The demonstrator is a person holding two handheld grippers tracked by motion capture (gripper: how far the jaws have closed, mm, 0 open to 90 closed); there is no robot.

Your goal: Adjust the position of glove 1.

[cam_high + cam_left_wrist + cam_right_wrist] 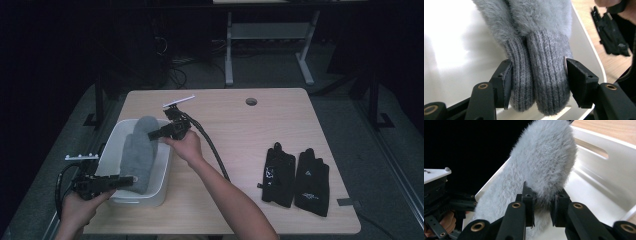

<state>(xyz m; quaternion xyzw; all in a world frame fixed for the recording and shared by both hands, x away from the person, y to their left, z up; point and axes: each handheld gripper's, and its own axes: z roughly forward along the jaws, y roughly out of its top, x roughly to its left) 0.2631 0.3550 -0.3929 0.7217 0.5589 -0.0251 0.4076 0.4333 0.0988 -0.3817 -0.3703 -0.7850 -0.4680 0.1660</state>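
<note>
- Pair of grey fuzzy mittens [137, 152] lies lengthwise in a white plastic bin [162, 172] at the left side of a light wood table [240, 125].
- Mittens are stacked one against the other, fluffy tips toward the far end of the bin, ribbed knit cuffs [539, 77] toward the near end.
- Left gripper [127, 181] is at the near end of the bin, held level, pointing in over the bin's near rim.
- In the left gripper view both cuffs sit between its jaws; left pad touches the side of one cuff, right pad stands just off the other cuff with a thin gap showing. Jaws are partly open, not squeezing; no firm hold.
- Right gripper [154, 134] is at the far end of the bin, reaching in from the table side, the person's right hand [186, 146] behind it.
- In the right gripper view [542, 206] its jaws are pinched narrow on the fluffy tip of the mittens, fur bulging above and beside the pads. Tip looks lifted a bit, standing above the bin floor.
- Mitten tip leans on the bin's far left wall; bin handle slot visible on the opposite wall.
- Pair of black gloves [296, 179] lies flat on the table, right of the bin, well apart from it, fingers pointing away from the person.
- Black cable [212, 147] trails from the right gripper across the table.
- Small round hole [251, 101] in the tabletop near the far edge.
</note>
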